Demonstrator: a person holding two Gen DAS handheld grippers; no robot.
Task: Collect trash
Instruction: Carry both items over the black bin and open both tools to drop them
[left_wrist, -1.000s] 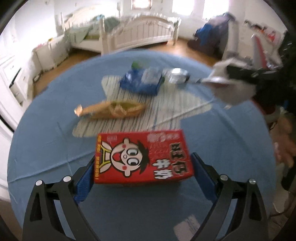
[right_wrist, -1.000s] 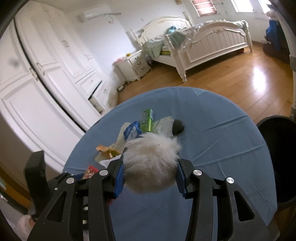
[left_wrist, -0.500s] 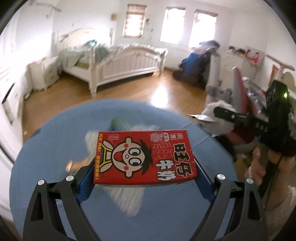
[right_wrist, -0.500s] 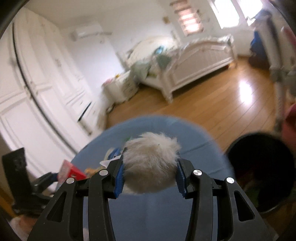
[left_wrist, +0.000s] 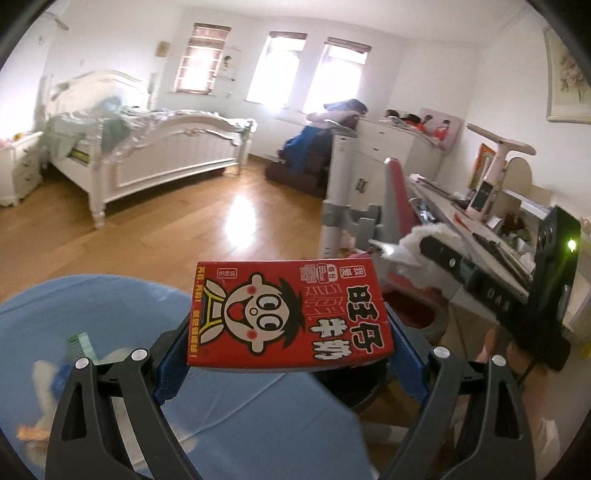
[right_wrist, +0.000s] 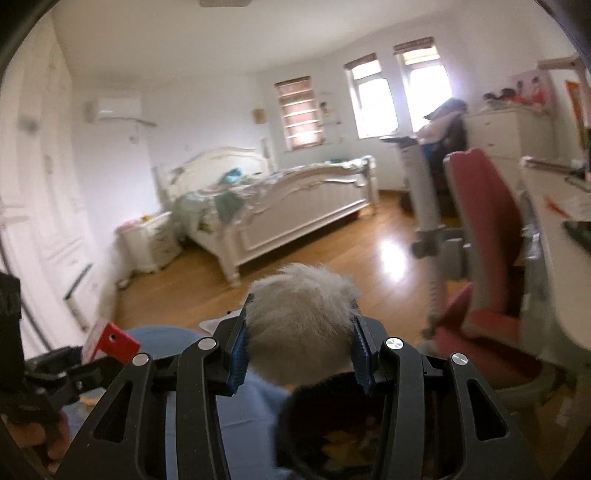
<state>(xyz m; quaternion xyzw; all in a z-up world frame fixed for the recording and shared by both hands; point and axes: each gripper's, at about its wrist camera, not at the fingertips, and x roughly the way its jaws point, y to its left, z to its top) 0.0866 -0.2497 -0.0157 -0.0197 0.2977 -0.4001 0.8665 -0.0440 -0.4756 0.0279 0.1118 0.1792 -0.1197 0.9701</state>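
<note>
Left gripper: in my left wrist view the left gripper (left_wrist: 288, 328) is clamped on a red milk carton (left_wrist: 288, 312), blue pads pressed against its two short ends. I hold the carton flat, its cartoon face turned up, clear of the table.

Right gripper: in my right wrist view the right gripper (right_wrist: 299, 350) is closed on a fluffy white ball (right_wrist: 301, 321), one blue pad squeezing each side. The fur bulges above the fingers.

Trash bin: I see the black bin (right_wrist: 332, 424) directly under the fluffy ball, its dark mouth open below the right fingers. In the left view a dark rim (left_wrist: 351, 384) shows just beneath the carton's right end, past the table edge.

Table: the round table with its blue cloth (left_wrist: 92, 306) fills the lower left of my left view. The carton hangs over its right edge.

Leftover trash: blurred wrappers (left_wrist: 77, 347), one green, lie on the cloth at far left. I cannot tell what each one is.

Cross view: from the right wrist I see the carton's red end (right_wrist: 114, 341) at far left; from the left wrist I see the white fluff (left_wrist: 413, 247) at right.

Room: a white bed (left_wrist: 147, 155) stands behind on a wooden floor (left_wrist: 207, 221), and a red chair (right_wrist: 484, 236) sits near a desk (right_wrist: 554, 236).
</note>
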